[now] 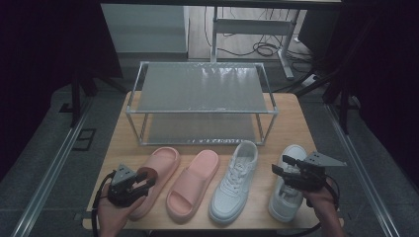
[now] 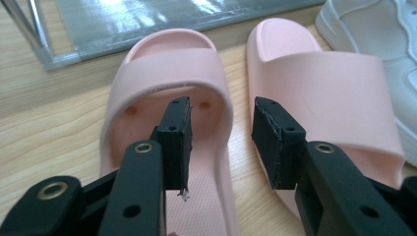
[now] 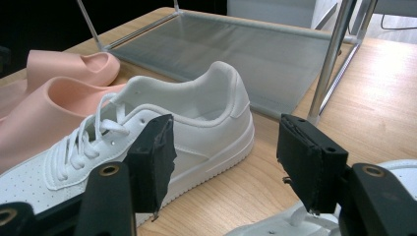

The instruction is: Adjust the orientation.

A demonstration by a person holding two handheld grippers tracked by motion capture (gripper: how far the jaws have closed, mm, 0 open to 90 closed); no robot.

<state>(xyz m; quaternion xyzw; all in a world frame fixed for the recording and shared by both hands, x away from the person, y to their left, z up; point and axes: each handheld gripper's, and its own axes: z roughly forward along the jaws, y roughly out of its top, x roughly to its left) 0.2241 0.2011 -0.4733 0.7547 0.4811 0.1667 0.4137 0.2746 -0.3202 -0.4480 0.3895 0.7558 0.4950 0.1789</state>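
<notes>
Four shoes lie in a row on the near part of the wooden table point(image 1: 296, 111), toes pointing away from me toward the two-tier metal rack point(image 1: 201, 101) at the far side; I take that lineup as staging, so each shoe can go straight forward onto a shelf. From left: outer pink slide point(image 1: 157, 174), inner pink slide point(image 1: 193, 183), inner white sneaker point(image 1: 234, 181), outer white sneaker point(image 1: 286, 183). My left gripper point(image 1: 146, 183) sits low over the heel end of the outer pink slide. In the left gripper view its jaws stand apart astride the slide's point(image 2: 169, 73) right wall, one pad inside the footbed, the other out over the strip of table between the two slides, neither pad visibly pressing (so released, nothing held yet). I judge that the wall is the sensible bite: it is a thin raised edge, while the strap is too broad. My right gripper point(image 1: 280, 165) hovers above the outer white sneaker, jaws wide and empty. Its own view looks across at the inner white sneaker point(image 3: 162, 132), with a bit of the outer one point(image 3: 275, 227) just below the right pad. Both rack shelves are bare. Likely next step: close on the slide wall, and bring the right one down to the sneaker's collar.
</notes>
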